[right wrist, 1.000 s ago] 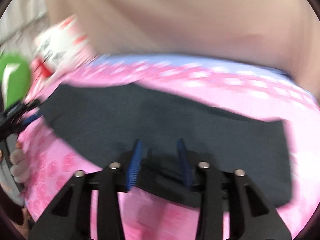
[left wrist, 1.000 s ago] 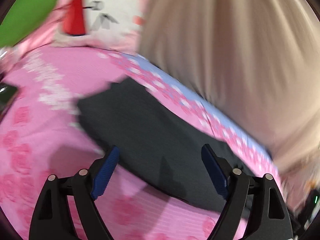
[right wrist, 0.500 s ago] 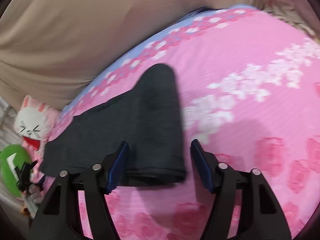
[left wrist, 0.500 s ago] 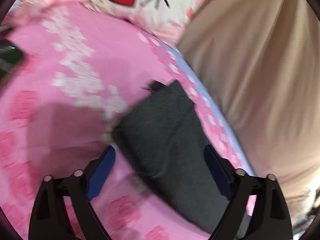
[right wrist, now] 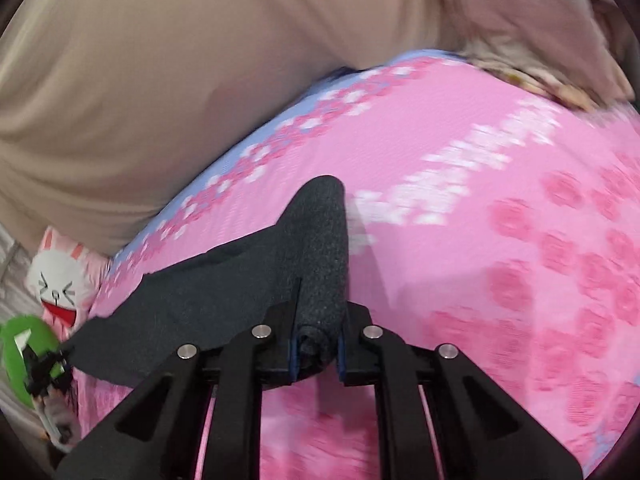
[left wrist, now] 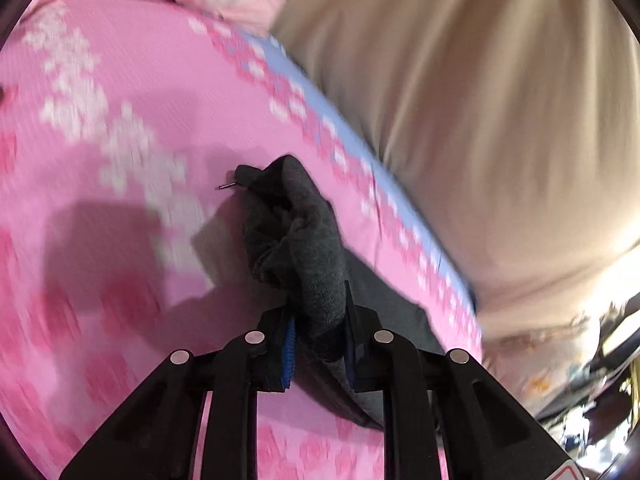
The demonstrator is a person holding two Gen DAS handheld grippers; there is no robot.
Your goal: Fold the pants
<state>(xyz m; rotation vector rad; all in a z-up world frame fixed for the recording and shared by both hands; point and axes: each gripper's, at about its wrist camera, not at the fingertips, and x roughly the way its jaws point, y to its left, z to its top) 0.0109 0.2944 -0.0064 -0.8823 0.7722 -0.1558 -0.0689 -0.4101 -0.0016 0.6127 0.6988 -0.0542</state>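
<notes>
Left wrist view: a pink flowered bedspread point(left wrist: 152, 128) with a blue border meets a beige curtain point(left wrist: 480, 100); the left gripper point(left wrist: 318, 346) is clamped on a bunched end of the dark grey pants point(left wrist: 304, 240). Right wrist view: the right gripper point(right wrist: 318, 350) is clamped on a rolled fold of the pants point(right wrist: 224, 292), which spread leftward toward a rabbit pillow point(right wrist: 60, 280) and a green object point(right wrist: 24, 340).

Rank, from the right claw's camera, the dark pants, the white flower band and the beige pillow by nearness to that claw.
1. Dark pants: clamped in the right claw.
2. White flower band: ahead, on the right of the pink bedspread.
3. Beige pillow: farthest, along the back, upper left.
</notes>
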